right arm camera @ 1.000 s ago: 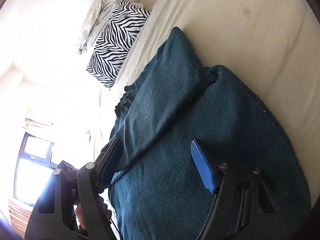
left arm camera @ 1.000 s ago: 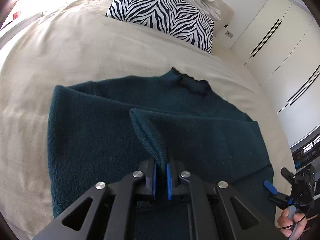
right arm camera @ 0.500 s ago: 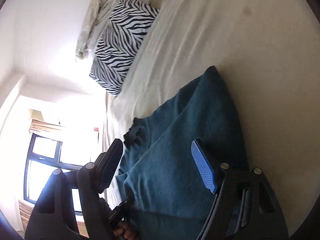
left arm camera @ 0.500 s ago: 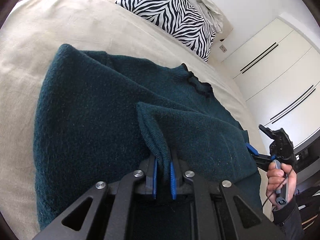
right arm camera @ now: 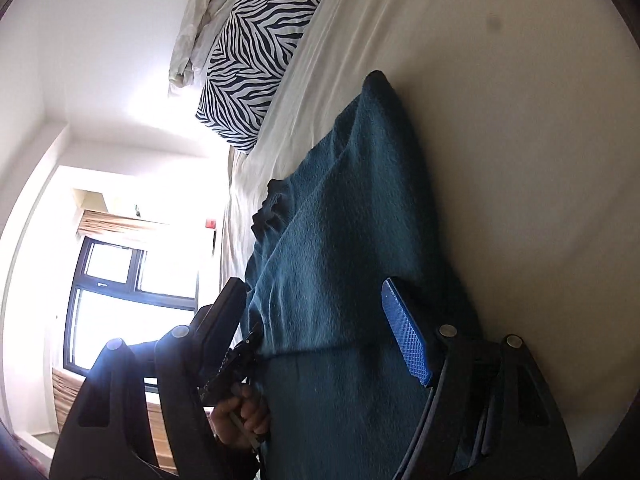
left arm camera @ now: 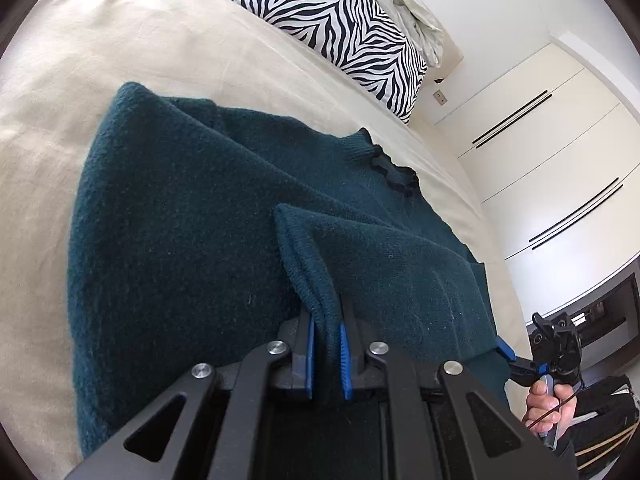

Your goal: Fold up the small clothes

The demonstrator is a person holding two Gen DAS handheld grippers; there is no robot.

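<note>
Beige bedsheet [left arm camera: 168, 40] carries one teal sweater [left arm camera: 180, 232] and one zebra pillow [left arm camera: 340, 28]. Left gripper [left arm camera: 325, 344] pinches a sweater fold; right gripper [right arm camera: 316, 328] hovers with jaws wide.

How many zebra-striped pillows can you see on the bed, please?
1: the zebra pillow sits at the head of the bed, beyond the teal sweater. Others may lie outside the views.

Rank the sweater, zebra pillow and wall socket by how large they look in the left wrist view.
1. Teal sweater, largest, though it lies nearest the camera.
2. Zebra pillow, farther back.
3. Wall socket, by far the smallest.
</note>
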